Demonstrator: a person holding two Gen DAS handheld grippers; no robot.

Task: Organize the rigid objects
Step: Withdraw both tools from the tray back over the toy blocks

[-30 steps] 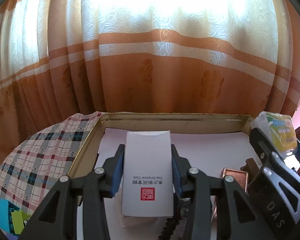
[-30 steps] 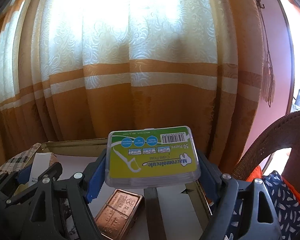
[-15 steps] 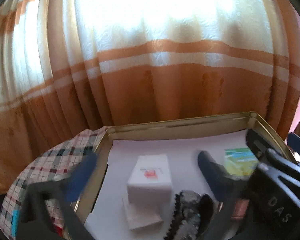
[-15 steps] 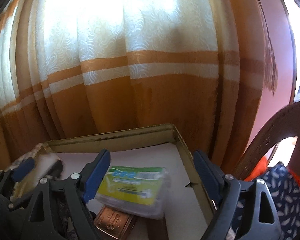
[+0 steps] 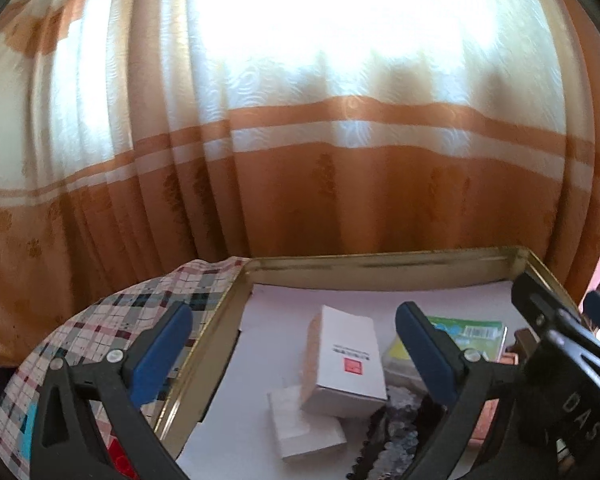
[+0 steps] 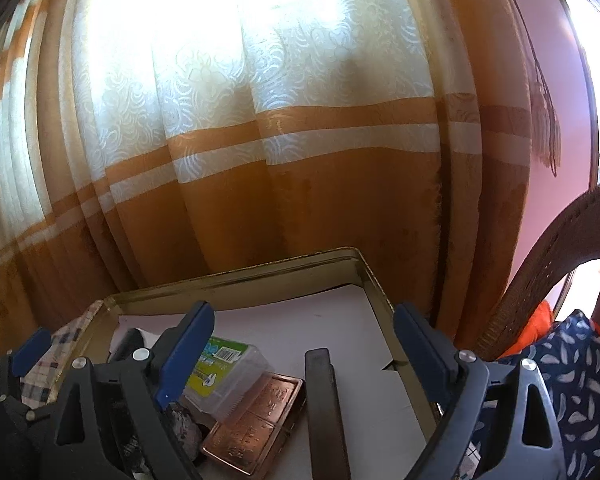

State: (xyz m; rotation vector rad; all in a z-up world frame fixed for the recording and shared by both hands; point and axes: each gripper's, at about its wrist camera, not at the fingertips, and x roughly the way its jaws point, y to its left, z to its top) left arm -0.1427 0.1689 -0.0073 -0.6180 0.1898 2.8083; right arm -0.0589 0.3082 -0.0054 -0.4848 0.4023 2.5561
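Two wrist views over a gold tin tray [image 5: 380, 266] lined with white paper. My left gripper [image 5: 292, 344] stands with its jaws spread wide and nothing pressed between them; the white box [image 5: 346, 364] with a red square mark lies free on the liner below, tilted, its near end resting on a smaller white box [image 5: 306, 426]. My right gripper [image 6: 304, 344] has its jaws opening, and nothing is held between them. The green-labelled clear plastic case [image 6: 224, 372] lies in the tray beside the left blue pad, leaning on a copper-coloured tin [image 6: 256, 420]. A dark flat bar [image 6: 324, 408] lies just right of that tin, and a black sequinned item [image 5: 392, 440] sits near the white box.

Step in hand, as I judge it: release, with both items set down inside the tray and both tools empty. The items lie stacked and skewed, not in rows.

The next move, in my judgement, calls for drawing both tools back clear of the tray walls without brushing the leaning case or the tilted box, then choosing the next loose item. The checked cloth [image 5: 112, 332] lies left of the tray.
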